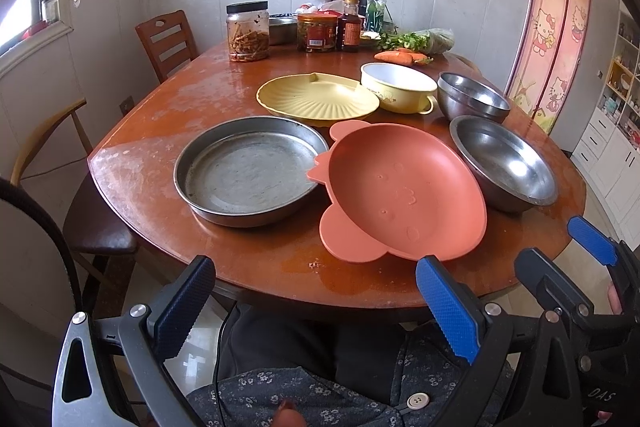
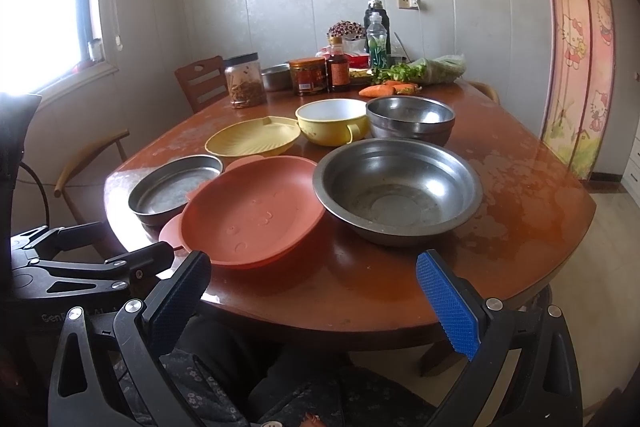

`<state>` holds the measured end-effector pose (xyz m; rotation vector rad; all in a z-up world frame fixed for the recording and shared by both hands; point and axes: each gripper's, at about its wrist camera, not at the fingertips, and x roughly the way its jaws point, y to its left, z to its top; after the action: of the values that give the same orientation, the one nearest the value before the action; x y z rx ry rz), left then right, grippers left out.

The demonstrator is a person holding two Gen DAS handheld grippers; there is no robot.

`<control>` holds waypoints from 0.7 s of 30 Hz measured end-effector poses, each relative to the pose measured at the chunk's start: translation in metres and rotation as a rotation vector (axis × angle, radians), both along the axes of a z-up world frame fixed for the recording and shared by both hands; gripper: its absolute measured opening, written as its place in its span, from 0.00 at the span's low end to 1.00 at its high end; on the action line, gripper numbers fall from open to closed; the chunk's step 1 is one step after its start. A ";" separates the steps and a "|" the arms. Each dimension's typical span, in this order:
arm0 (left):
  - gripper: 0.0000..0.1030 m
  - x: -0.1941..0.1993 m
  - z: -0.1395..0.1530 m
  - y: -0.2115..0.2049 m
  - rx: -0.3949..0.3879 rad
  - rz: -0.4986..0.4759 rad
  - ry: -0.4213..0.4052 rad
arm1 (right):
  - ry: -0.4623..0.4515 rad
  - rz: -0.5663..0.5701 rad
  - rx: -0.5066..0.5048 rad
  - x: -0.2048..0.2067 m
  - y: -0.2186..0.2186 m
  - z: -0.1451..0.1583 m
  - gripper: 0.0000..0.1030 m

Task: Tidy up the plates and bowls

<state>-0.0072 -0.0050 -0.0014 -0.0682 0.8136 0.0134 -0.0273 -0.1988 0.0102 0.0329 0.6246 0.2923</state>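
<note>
Left gripper (image 1: 316, 301): jaws spread wide, holding nothing, touching nothing, poised off the near edge of the table (image 1: 152, 151). Right gripper (image 2: 314, 301): likewise released and wide, empty, short of the near edge.

Dishes on the table, left to right:
- Flat steel pan (image 1: 250, 171), near left, empty, scuffed floor.
- Orange animal-shaped plate (image 1: 400, 191), near centre, empty. Its far-left rim rests against the pan. Long axis runs from far left to near right; ear tabs on the left and near sides.
- Large steel bowl (image 2: 398, 189), near right, empty apart from residue marks, just beside the orange plate.
- Yellow ribbed plate (image 1: 316, 99), behind the pan, empty, notch at the far rim.
- Yellow handled bowl (image 1: 398, 87), right of the ribbed plate, white inside, empty, handle toward the near right.
- Stacked steel bowls (image 2: 410, 119), far right, top one empty.

Far end: jar (image 1: 247, 31) part filled with brown strips, bottles, carrots (image 1: 400, 57).
</note>
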 end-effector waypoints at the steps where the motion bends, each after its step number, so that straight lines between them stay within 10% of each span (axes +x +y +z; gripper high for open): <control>1: 0.98 0.000 0.000 0.001 -0.002 0.002 0.000 | 0.000 0.001 0.000 -0.001 0.001 0.001 1.00; 21: 0.99 0.013 0.011 0.064 -0.055 0.108 -0.025 | -0.037 0.147 0.029 0.031 0.047 0.026 1.00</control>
<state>0.0055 0.0589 0.0094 -0.1642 0.7848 0.0918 0.0033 -0.1519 0.0362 0.0098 0.5875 0.4430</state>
